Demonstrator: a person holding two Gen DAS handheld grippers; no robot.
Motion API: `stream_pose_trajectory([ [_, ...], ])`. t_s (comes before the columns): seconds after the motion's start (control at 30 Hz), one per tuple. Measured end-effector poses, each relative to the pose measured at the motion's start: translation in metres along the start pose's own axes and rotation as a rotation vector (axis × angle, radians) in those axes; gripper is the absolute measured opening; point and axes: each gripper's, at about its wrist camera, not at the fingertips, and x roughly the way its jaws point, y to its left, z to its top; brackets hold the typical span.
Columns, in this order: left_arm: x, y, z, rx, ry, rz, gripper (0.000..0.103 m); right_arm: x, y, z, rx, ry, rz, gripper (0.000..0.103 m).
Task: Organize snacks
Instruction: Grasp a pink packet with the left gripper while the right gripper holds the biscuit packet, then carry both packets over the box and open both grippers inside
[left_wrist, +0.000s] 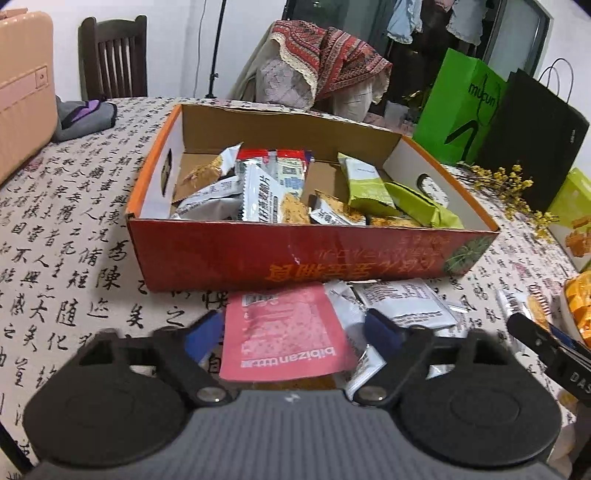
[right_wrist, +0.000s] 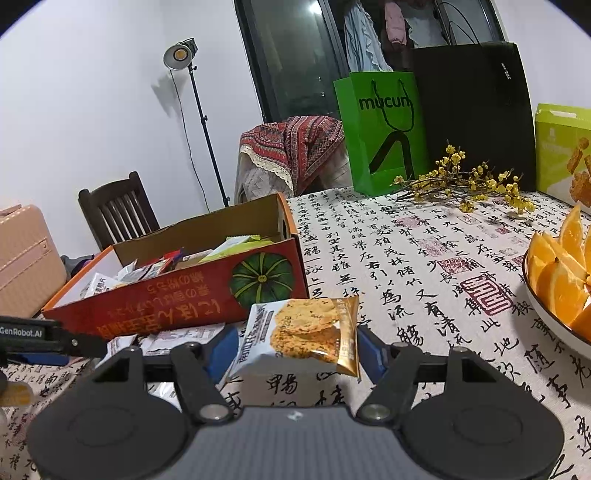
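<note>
Ahead of the left gripper (left_wrist: 295, 332) stands the red cardboard box (left_wrist: 295, 254), open-topped, its near wall blocking the straight path forward. Inside lie mixed snack packets: silver-white ones (left_wrist: 258, 195) to the left, green ones (left_wrist: 369, 184) to the right. Between the gripper and the box wall, loose packets lie on the counter (left_wrist: 74, 258); a pink pouch (left_wrist: 284, 332) sits between the blue pads, over white packets (left_wrist: 402, 302) just to its right. The pads flank the pink pouch; whether they press on it cannot be told.

Left gripper tilts steeply down toward the counter. Right gripper (right_wrist: 295, 343) points lower-angled, toward the box's end corner.

Right gripper holds a cookie packet (right_wrist: 303, 336) at medium width, both pads against its sides, packet raised off the counter, just near the box (right_wrist: 184, 306).

Right view alone shows a bowl of orange wedges (right_wrist: 561, 280) well to the right, yellow flower sprigs (right_wrist: 461, 181) and a green bag (right_wrist: 380, 133) far ahead, and the left gripper's tip at the left edge. Left view alone shows the box's contents clearly.
</note>
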Motion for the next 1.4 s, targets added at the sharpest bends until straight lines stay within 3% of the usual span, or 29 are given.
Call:
stream_pose_trajectory([
  [0.13,-0.001,0.002,-0.001,-0.003,0.006,-0.047,0.047,0.000,-0.001,0.000,0.004,0.001,-0.003,0.067],
  [0.2,-0.003,0.004,-0.002,-0.008,-0.001,-0.065,0.042,0.000,-0.001,0.000,0.006,0.000,-0.003,0.067],
  [0.4,-0.010,0.008,-0.006,-0.017,-0.020,-0.095,0.036,0.001,-0.001,0.000,0.002,0.006,0.001,0.068],
  [0.43,-0.011,0.008,-0.007,-0.023,-0.020,-0.100,0.036,0.001,-0.001,0.000,0.005,0.009,0.004,0.070],
  [0.5,-0.012,0.011,-0.009,-0.035,-0.022,-0.110,0.036,0.004,0.000,0.000,0.000,0.029,0.000,0.085],
  [0.6,-0.014,0.014,-0.011,-0.043,-0.025,-0.120,0.036,0.014,0.008,-0.002,-0.048,0.081,-0.040,0.086],
  [0.7,-0.016,0.016,-0.013,-0.041,-0.027,-0.122,0.039,0.026,0.015,-0.004,-0.090,0.151,-0.069,0.089],
  [0.83,-0.019,0.023,-0.017,-0.051,-0.031,-0.132,0.051,0.034,0.026,-0.007,-0.166,0.193,-0.101,0.091],
  [0.9,-0.022,0.028,-0.019,-0.054,-0.041,-0.129,0.062,0.033,0.029,-0.009,-0.185,0.189,-0.107,0.076],
  [1.0,-0.027,0.032,-0.020,-0.046,-0.058,-0.114,0.080,0.029,0.027,-0.008,-0.171,0.172,-0.103,0.065],
  [1.13,-0.023,0.036,-0.019,-0.054,-0.050,-0.115,0.092,0.020,0.016,-0.006,-0.107,0.127,-0.086,0.062],
  [1.3,-0.004,0.033,-0.019,-0.089,-0.023,-0.119,0.092,0.017,0.012,-0.005,-0.081,0.103,-0.086,0.063],
  [1.37,0.000,0.029,-0.020,-0.081,-0.038,-0.097,0.087,0.017,0.012,-0.004,-0.079,0.103,-0.084,0.063],
  [1.4,-0.001,0.029,-0.021,-0.079,-0.042,-0.100,0.077,0.017,0.011,-0.004,-0.077,0.102,-0.083,0.063],
])
